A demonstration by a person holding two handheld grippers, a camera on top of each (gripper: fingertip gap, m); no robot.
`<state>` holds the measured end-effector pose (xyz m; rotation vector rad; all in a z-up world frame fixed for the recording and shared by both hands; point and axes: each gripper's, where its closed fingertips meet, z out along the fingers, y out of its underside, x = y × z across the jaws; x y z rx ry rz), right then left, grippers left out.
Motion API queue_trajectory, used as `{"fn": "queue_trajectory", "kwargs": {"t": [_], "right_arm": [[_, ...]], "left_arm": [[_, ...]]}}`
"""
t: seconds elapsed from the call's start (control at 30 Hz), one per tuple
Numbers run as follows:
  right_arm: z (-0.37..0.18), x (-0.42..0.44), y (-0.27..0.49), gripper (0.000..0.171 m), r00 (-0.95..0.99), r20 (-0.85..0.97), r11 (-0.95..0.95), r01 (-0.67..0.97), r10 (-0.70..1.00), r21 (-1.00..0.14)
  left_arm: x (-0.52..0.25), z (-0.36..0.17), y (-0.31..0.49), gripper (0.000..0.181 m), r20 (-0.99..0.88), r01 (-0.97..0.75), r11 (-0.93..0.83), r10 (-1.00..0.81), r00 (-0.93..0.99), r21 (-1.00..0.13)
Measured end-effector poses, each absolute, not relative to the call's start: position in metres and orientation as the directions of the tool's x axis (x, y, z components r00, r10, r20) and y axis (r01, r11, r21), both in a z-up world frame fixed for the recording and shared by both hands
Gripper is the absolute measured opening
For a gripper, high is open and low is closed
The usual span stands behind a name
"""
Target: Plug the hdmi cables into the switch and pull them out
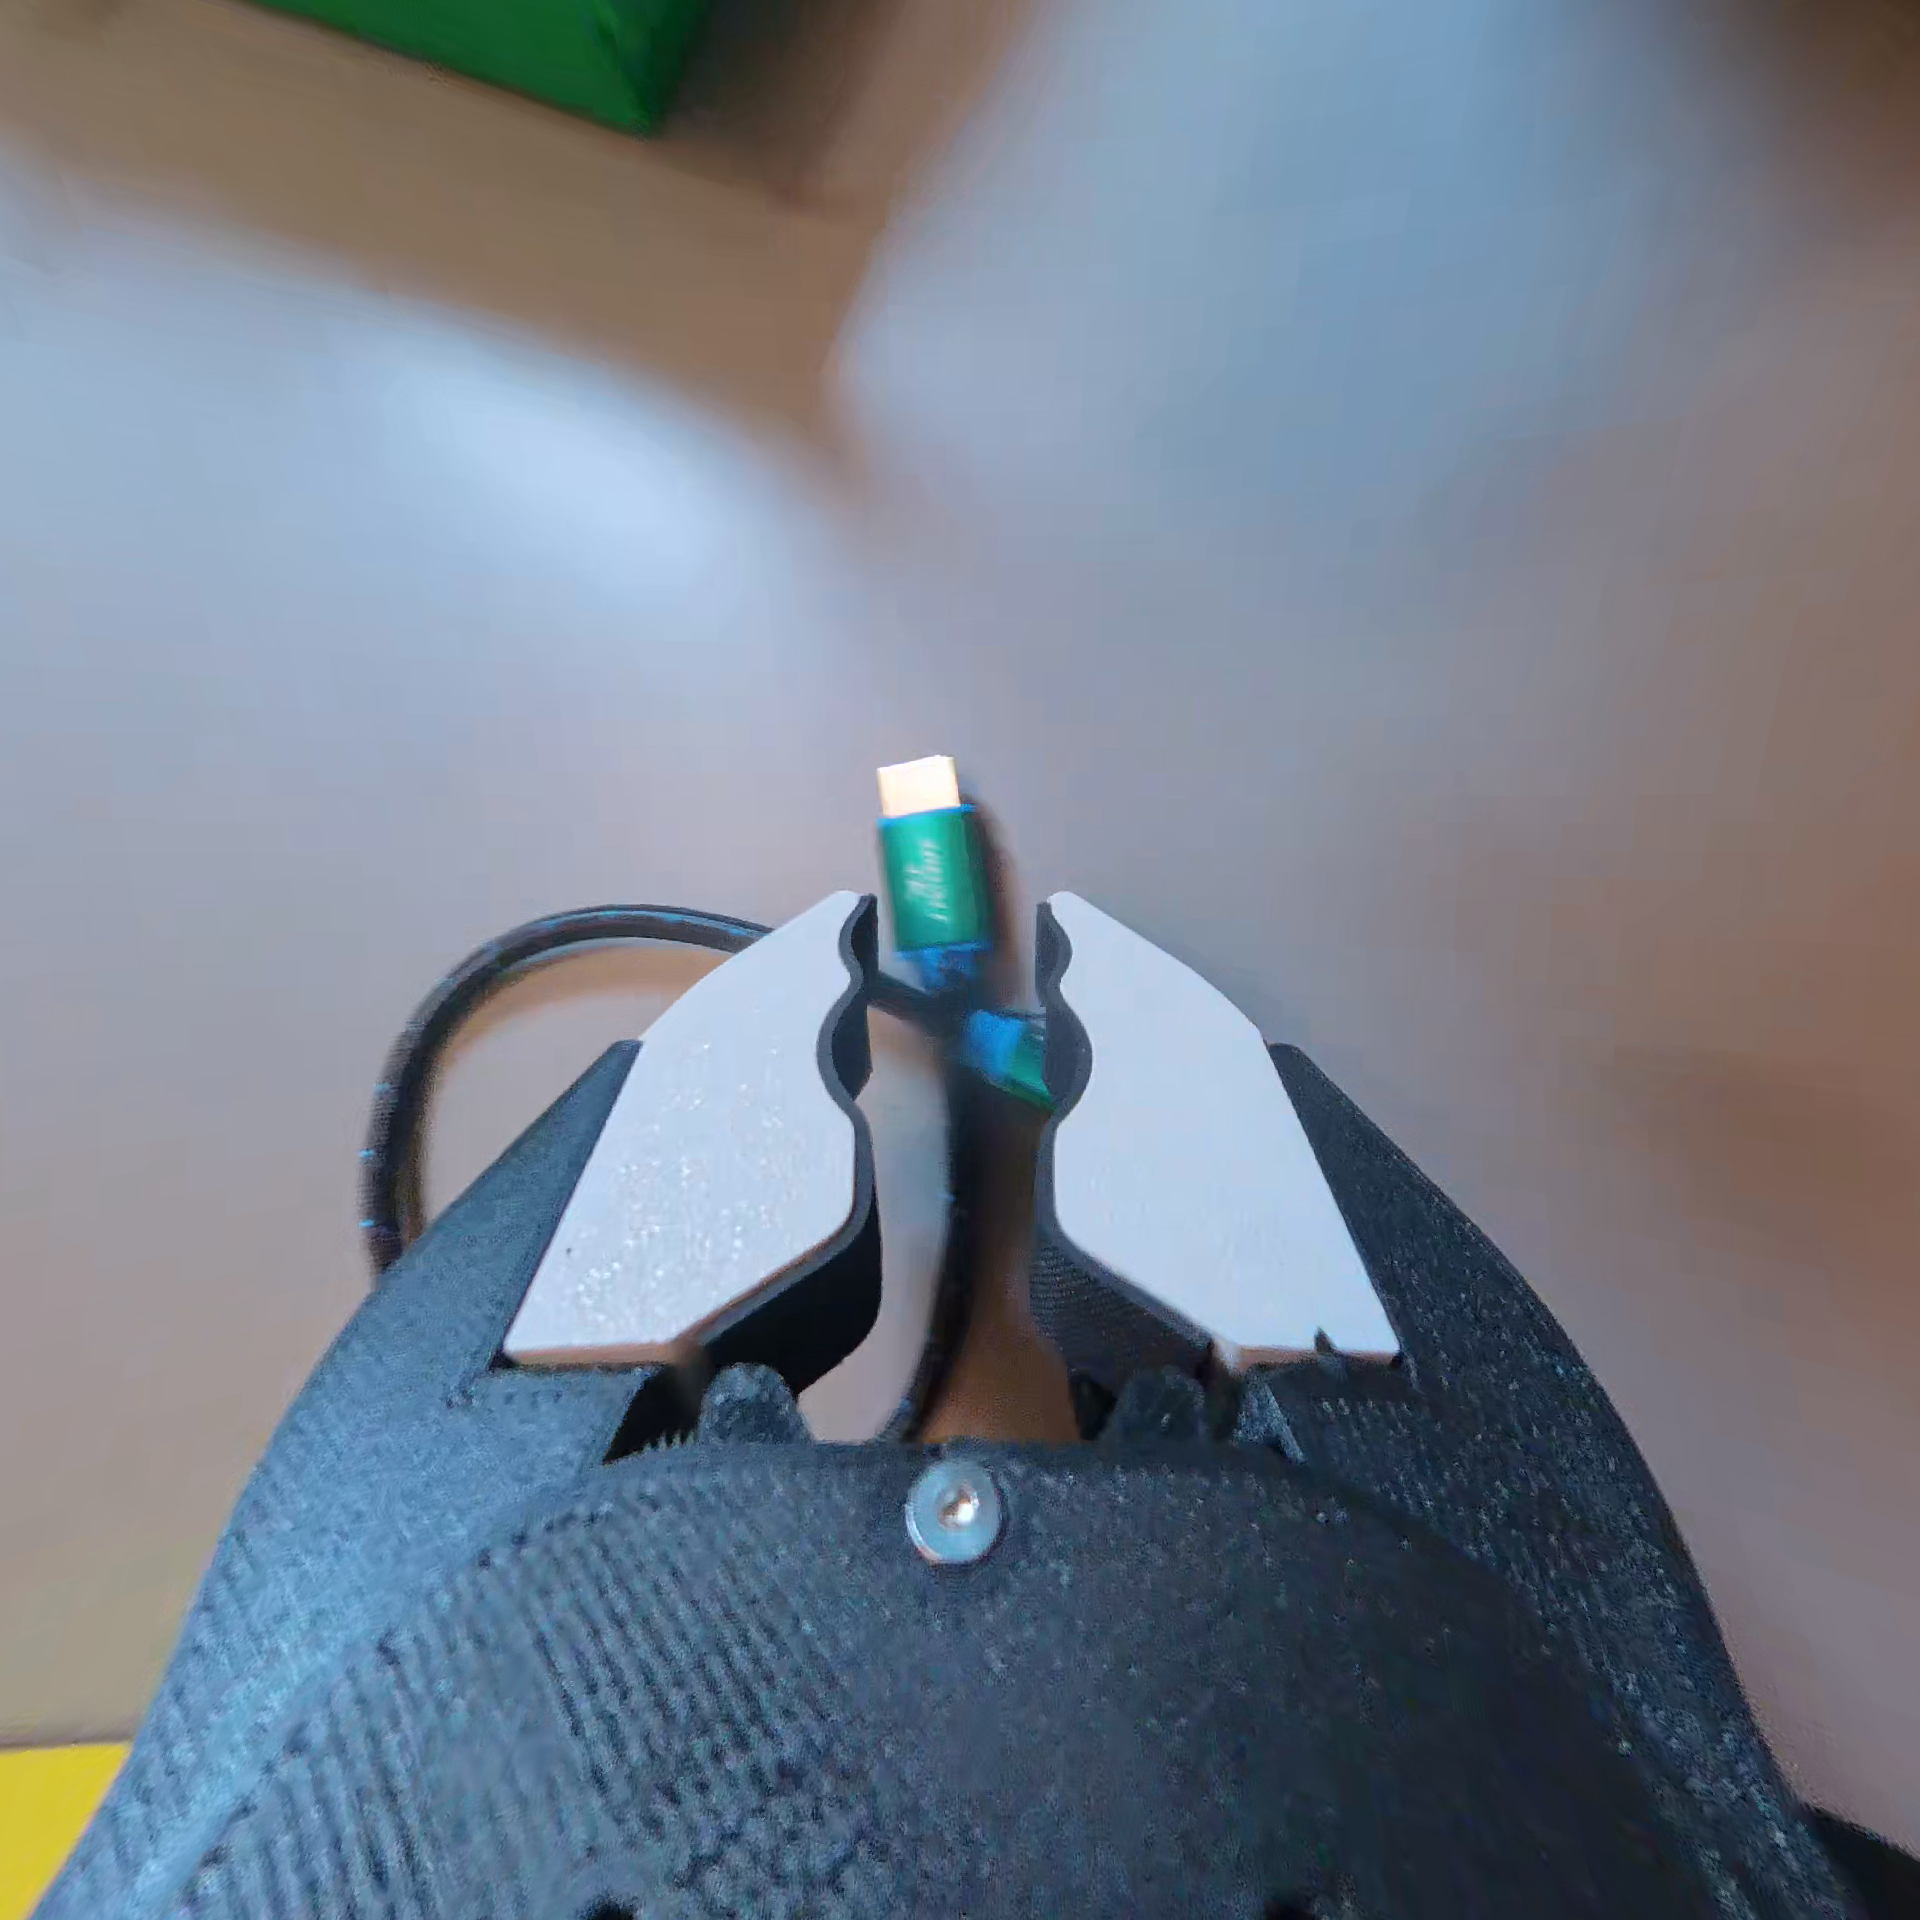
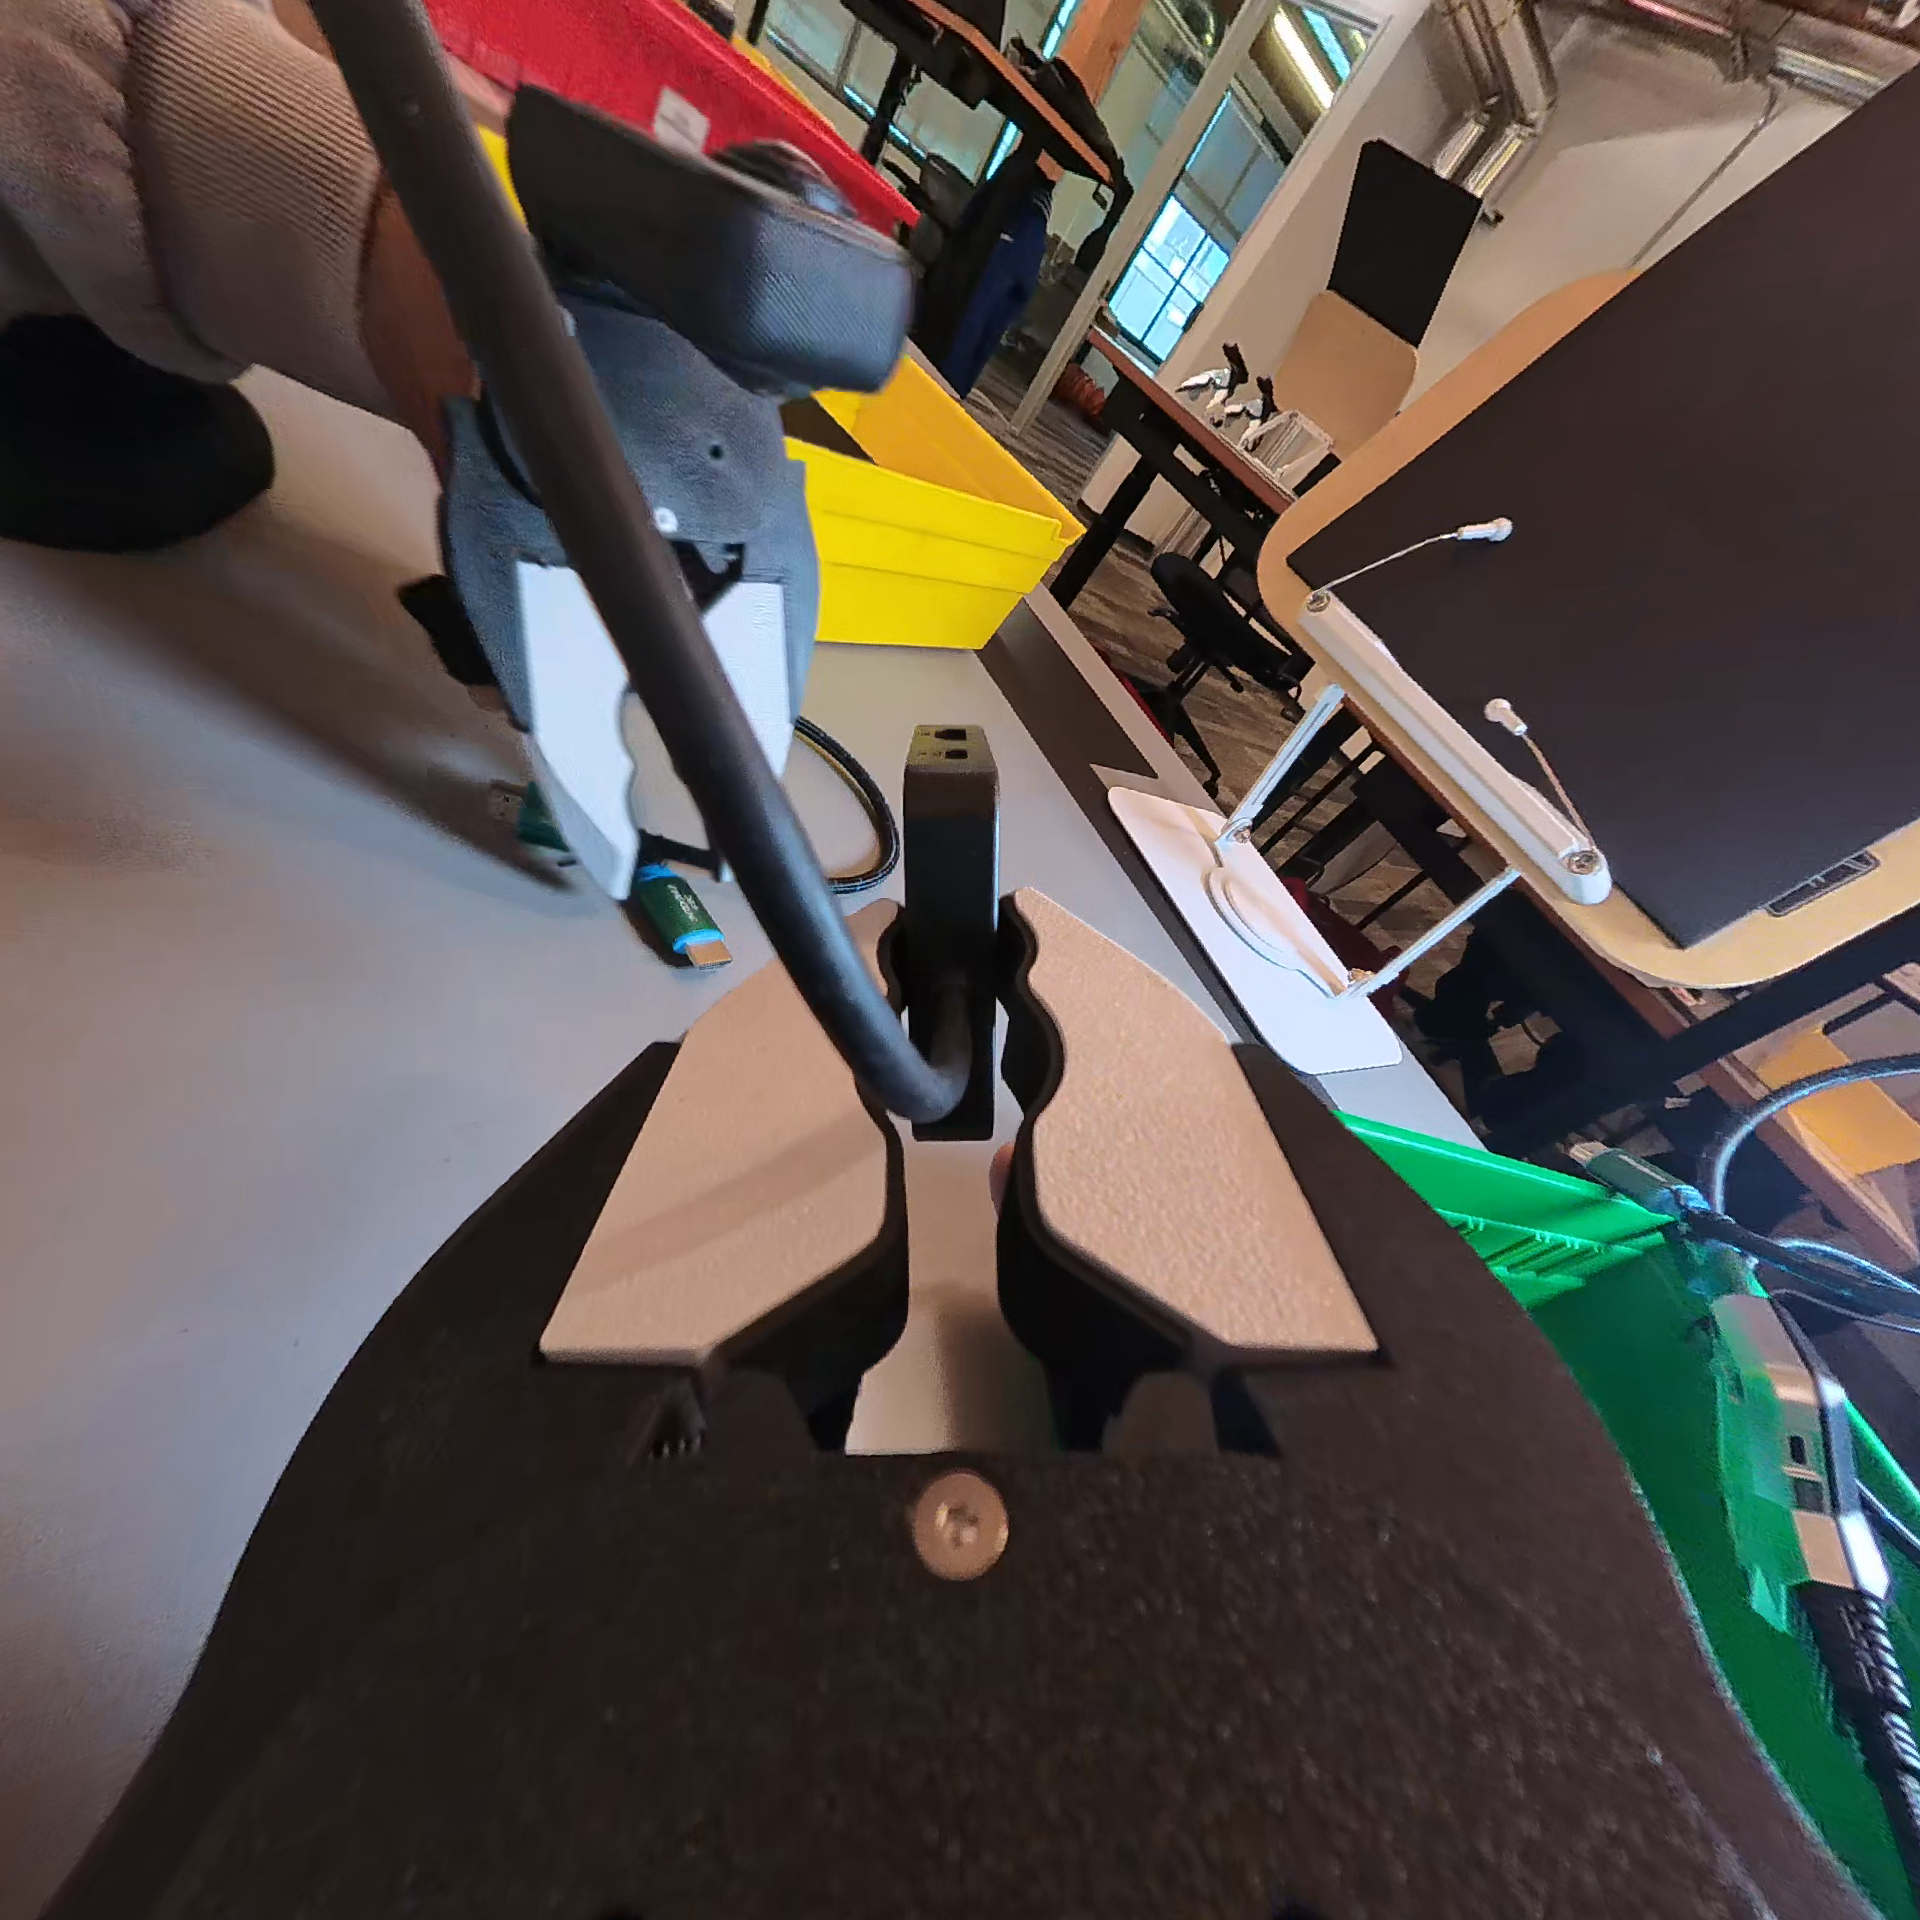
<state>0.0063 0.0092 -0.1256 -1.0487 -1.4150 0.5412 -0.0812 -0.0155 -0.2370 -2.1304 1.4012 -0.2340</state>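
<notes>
HDMI green-shelled gold-tipped plug [image 1: 928,885] at twelve o'clock | left claw [image 1: 954,925] spread to straddle it | right claw [image 2: 951,940] pinching black box switch [image 2: 949,831] so we steady it

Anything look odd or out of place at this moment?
Nothing damaged or spilled. The switch is held on edge, clamped in the right gripper. Two green HDMI plugs lie loose on the table under the open left gripper, unplugged.

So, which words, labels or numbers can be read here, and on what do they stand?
Green HDMI plug: pale script along its shell; wording not copied here.
White sticker on red bin: blurred, unreadable.
Black switch: no writing I can make out.
</notes>
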Motion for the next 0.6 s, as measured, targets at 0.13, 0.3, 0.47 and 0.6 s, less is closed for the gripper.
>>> {"fn": "queue_trajectory", "kwargs": {"t": [0.13, 0.3, 0.47, 0.6], "right_arm": [[-0.129, 0.005, 0.007, 0.014, 0.127, 0.558, 0.506, 0.295, 0.820, -0.811], [-0.129, 0.004, 0.003, 0.014, 0.114, 0.594, 0.542, 0.302, 0.796, -0.784], [-0.132, 0.003, 0.004, 0.014, 0.104, 0.640, 0.582, 0.324, 0.762, -0.746], [-0.139, 0.003, 0.006, 0.014, 0.082, 0.739, 0.659, 0.395, 0.669, -0.640]], "left_arm": [[-0.084, -0.247, -0.010, 0.026, -0.110, -0.821, -0.333, -0.898, 0.427, -0.463], [-0.084, -0.248, -0.013, 0.021, -0.064, -0.823, -0.368, -0.898, 0.435, -0.432], [-0.088, -0.247, -0.022, 0.021, -0.092, -0.838, -0.332, -0.909, 0.407, -0.433], [-0.085, -0.234, -0.021, 0.021, -0.097, -0.807, -0.320, -0.903, 0.418, -0.497]]}}
